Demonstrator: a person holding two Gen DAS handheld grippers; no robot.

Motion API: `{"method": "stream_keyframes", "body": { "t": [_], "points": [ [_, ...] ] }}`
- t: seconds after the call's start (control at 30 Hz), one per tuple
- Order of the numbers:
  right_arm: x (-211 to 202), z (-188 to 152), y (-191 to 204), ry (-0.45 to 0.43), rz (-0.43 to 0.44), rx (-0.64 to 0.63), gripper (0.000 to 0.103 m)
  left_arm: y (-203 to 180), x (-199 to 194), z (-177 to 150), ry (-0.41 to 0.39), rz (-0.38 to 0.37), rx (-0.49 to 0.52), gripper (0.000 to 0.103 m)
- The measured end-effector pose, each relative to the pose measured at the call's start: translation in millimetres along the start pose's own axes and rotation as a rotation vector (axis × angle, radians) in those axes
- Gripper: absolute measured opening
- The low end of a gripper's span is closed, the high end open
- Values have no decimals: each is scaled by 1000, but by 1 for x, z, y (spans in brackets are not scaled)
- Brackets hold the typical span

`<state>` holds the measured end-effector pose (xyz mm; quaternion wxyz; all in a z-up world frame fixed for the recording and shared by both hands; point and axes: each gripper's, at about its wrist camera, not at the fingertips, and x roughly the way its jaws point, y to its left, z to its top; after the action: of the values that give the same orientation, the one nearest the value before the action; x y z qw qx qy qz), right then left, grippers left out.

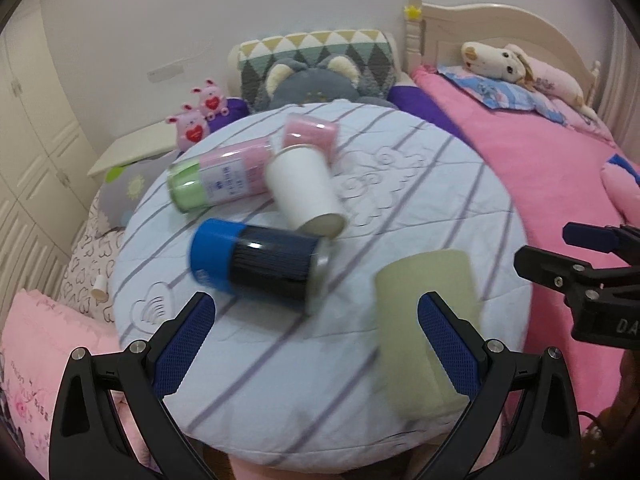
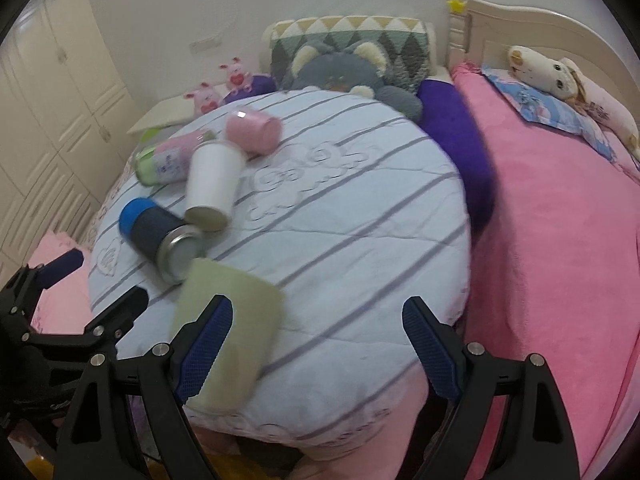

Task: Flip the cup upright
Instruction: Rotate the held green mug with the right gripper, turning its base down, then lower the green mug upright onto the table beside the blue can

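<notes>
Several cups lie on their sides on a round striped cushion [image 1: 400, 184] [image 2: 360, 208]. A pale green cup [image 1: 424, 320] [image 2: 236, 320] is nearest, at the cushion's front edge. Behind it lie a blue-and-black cup [image 1: 260, 268] [image 2: 156, 232], a white cup [image 1: 304, 188] [image 2: 212, 188], a pink-and-green cup [image 1: 220, 176] [image 2: 168, 162] and a pink cup [image 1: 312, 132] [image 2: 254, 130]. My left gripper [image 1: 316, 344] is open, its right pad in front of the green cup. My right gripper [image 2: 318, 348] is open, its left pad in front of that cup. Both are empty.
The cushion rests on a pink bed [image 1: 540, 168] [image 2: 560, 220] with a cream headboard [image 1: 480, 28]. Plush toys [image 1: 316, 80] [image 2: 340, 68] and pillows [image 1: 516, 92] lie behind. White wardrobe doors [image 1: 36, 128] stand at the left. The right gripper shows in the left wrist view [image 1: 592, 280], the left gripper in the right wrist view [image 2: 60, 312].
</notes>
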<state>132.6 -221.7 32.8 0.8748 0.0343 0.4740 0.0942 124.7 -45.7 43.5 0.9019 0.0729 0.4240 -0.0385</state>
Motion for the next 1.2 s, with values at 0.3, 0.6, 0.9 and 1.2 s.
{"method": "stream_keyframes", "body": {
  "t": [0.3,0.6,0.9,1.2],
  "points": [
    [19,-2,-43,42,2,15,89,-43,26,14,87,-7,-3,102],
    [47,-7,-66,115,30,10,89,-56,48,15,155,-2,-18,102],
    [65,-7,-81,155,46,41,89,-66,67,13,225,11,-4,84],
    [71,-7,-88,174,44,73,89,-67,62,13,215,1,19,82]
  ]
}}
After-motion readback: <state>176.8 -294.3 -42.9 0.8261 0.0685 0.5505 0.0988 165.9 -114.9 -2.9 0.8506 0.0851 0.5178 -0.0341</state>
